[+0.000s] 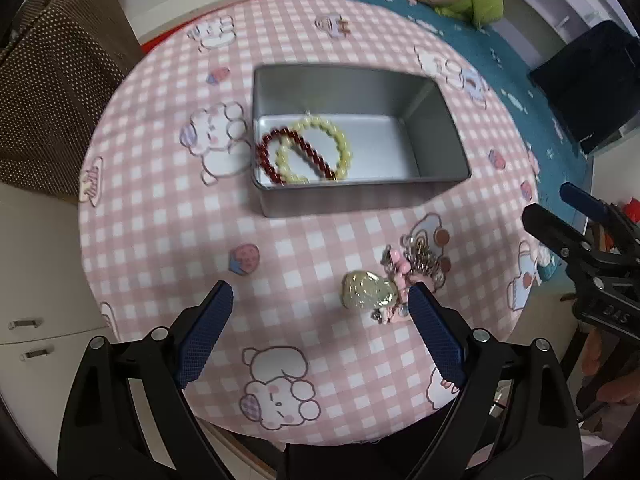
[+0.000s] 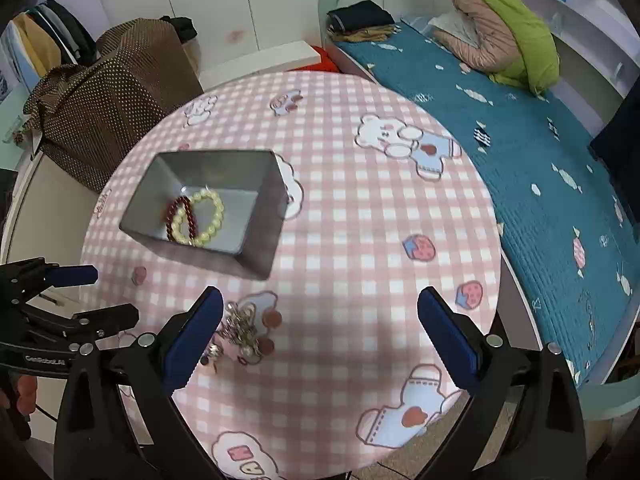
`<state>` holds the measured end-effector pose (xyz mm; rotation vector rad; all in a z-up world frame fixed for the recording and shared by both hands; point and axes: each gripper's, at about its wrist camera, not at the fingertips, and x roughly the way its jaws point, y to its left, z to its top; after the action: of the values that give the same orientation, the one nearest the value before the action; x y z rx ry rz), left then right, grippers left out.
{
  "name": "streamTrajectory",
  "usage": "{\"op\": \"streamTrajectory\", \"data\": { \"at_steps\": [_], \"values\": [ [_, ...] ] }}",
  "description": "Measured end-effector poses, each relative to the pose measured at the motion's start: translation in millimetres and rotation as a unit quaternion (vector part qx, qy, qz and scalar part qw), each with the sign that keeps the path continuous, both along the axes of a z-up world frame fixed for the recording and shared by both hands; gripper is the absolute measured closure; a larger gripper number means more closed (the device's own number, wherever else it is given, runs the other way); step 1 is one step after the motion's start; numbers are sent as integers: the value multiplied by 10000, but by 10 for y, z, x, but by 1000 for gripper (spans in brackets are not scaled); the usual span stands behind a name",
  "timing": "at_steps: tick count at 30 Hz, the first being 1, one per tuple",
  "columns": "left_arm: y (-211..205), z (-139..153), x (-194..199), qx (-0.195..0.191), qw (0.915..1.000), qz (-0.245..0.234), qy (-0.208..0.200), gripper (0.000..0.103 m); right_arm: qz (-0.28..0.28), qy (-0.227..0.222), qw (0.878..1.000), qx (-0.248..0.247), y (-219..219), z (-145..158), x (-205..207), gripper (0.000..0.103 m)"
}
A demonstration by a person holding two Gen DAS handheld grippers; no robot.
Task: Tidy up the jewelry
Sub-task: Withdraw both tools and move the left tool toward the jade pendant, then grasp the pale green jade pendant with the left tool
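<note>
A grey metal tin [image 1: 440,92] stands on the round pink checked table [image 1: 160,220]. In the tin lie a dark red bead bracelet [image 1: 268,138] and a pale yellow bead bracelet [image 1: 340,136]. A heap of jewelry [image 1: 420,260] with a gold heart piece [image 1: 368,290] and pink charms lies on the cloth by my left gripper's right finger. My left gripper [image 1: 320,296] is open and empty. My right gripper [image 2: 320,300] is open and empty over the cloth; the heap [image 2: 240,328] lies by its left finger, and the tin [image 2: 264,220] is ahead to the left.
A brown dotted cloth [image 2: 108,92] covers furniture behind the table. A bed with a teal cover [image 2: 520,140] and green and pink jackets [image 2: 508,40] runs along the right. White drawers [image 1: 36,280] stand to the left. The table edge is near.
</note>
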<state>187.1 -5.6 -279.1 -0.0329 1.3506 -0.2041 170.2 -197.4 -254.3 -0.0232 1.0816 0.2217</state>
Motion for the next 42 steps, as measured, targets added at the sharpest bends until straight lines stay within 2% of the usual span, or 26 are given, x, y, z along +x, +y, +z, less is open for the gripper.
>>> {"op": "streamTrajectory", "data": {
  "at_steps": [5,11,22,25,30,32,36,38,40,42],
  "values": [
    [-127,-195,-4,120,9997,-100,199,13,-28,202,9998,-71,-74,-139,-51,9],
    [-207,-392,48,-26,9987,23,503,13,-61,414,9991,-46,-164,-263,-89,9],
    [-518,-608,125,475,9970,-123,600,13,109,505,9986,-54,-153,-306,-110,9],
    [-596,-636,137,735,9956,-183,550,13,140,520,9985,-36,-151,-322,-105,9],
    [-744,-734,176,714,9953,-163,640,14,93,585,9982,10,-190,-359,-83,9],
    [-836,-785,183,838,9941,-219,654,18,76,612,9981,10,-207,-372,-76,9],
    [-910,-787,200,816,9948,-228,571,26,53,609,9981,45,-238,-376,-67,9],
    [-896,-749,196,815,9952,-215,494,37,62,604,9981,97,-241,-375,-63,9],
    [-867,-723,202,806,9956,-175,436,56,106,590,9981,143,-226,-375,-58,9],
    [-867,-709,226,779,9959,-137,435,62,206,570,9980,189,-182,-373,-62,9]
  ]
}}
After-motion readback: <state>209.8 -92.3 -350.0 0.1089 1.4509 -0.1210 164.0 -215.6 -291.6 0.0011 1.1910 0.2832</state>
